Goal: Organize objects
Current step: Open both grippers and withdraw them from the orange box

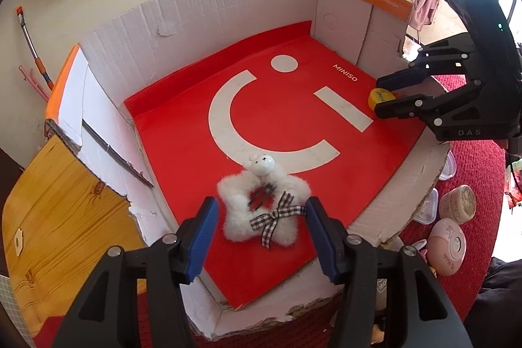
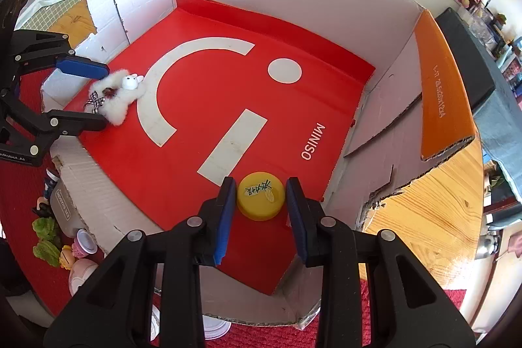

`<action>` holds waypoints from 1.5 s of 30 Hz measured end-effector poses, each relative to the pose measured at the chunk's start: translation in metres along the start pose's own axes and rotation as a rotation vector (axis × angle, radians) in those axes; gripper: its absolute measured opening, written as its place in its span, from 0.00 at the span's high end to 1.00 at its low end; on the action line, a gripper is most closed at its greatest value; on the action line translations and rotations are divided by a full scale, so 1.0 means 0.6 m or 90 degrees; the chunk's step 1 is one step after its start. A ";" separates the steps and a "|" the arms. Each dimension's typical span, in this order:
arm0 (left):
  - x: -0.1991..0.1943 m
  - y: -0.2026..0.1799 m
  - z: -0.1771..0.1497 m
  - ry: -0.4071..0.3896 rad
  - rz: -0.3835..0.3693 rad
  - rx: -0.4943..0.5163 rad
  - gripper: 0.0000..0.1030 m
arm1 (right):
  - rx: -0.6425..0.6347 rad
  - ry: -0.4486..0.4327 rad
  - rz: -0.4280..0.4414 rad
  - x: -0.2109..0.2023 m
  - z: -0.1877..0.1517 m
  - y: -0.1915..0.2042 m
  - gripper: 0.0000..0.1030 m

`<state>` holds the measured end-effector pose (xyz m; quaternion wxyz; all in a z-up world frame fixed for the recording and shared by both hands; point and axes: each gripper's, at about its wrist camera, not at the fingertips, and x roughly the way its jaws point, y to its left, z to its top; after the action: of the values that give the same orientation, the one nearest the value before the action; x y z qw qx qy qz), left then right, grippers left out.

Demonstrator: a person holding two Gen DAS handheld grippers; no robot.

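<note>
Yellow lid (image 2: 260,199) between right tongs (image 2: 261,204)

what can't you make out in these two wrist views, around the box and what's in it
- Right wrist view: the black characters on the round yellow plastic lid are too small to read.
- Left wrist view: that lid is partly hidden behind the right gripper.
- Left wrist view: the pink round containers outside the shallow cardboard box are partly hidden by its wall; contents not visible.
- Right wrist view: the fluffy white star-shaped plush is partly covered by the left gripper.

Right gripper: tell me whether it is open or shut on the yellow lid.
Open. The right gripper straddles the yellow lid, which lies flat on the red liner with gaps showing beside both blue pads.
</note>
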<state>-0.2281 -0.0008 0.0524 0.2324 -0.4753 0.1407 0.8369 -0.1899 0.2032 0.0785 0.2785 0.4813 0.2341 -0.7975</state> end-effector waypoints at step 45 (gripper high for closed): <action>-0.224 -0.098 -0.133 -0.307 0.068 -0.186 0.02 | 0.095 -0.322 -0.091 -0.123 -0.047 0.122 0.06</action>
<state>-0.0798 -0.0218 0.1266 0.1440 -0.2828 -0.0156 0.9482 -0.0948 0.1837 0.1249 0.2349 0.2679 0.1313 -0.9251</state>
